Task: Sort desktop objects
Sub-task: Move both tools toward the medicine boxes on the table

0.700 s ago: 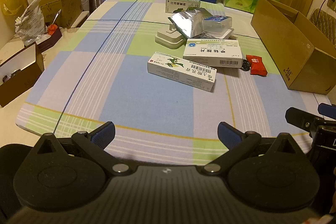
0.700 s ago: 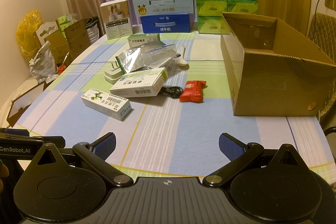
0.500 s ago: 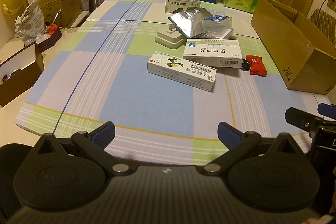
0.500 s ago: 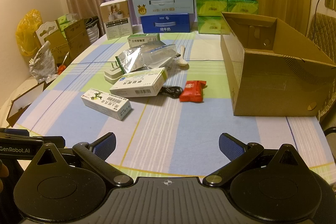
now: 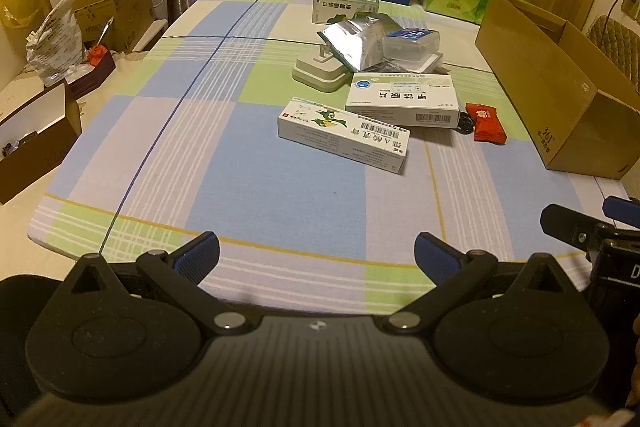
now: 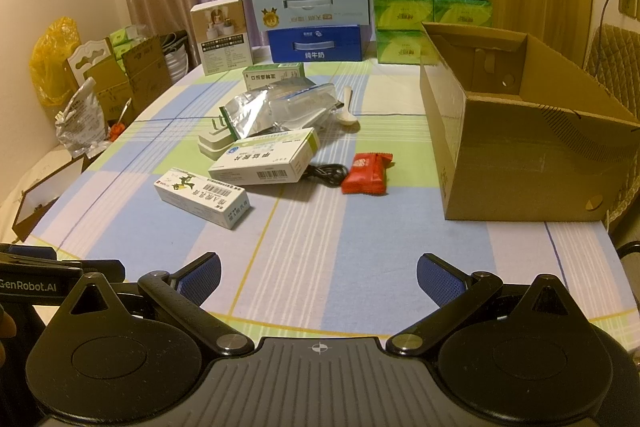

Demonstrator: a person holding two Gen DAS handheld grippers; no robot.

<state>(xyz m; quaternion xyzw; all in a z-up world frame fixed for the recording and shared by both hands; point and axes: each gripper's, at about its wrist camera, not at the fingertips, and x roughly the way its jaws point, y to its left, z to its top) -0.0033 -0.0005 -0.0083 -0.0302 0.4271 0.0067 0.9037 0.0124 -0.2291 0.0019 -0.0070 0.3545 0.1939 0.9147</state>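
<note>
Both tools poised at the near edge, nothing picked up yet

The left hand-held gripper and right hand-held gripper hang released and empty over the checked surface, well short of the clutter. The long ointment box lies nearest, the flat pill box just behind it, the red sachet beside the open cardboard box. Best to start with the nearest: span the ointment box across its narrow width, level, then carry it to the carton

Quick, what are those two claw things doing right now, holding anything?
Left gripper: open, holding nothing.
Right gripper: open, holding nothing.
</note>
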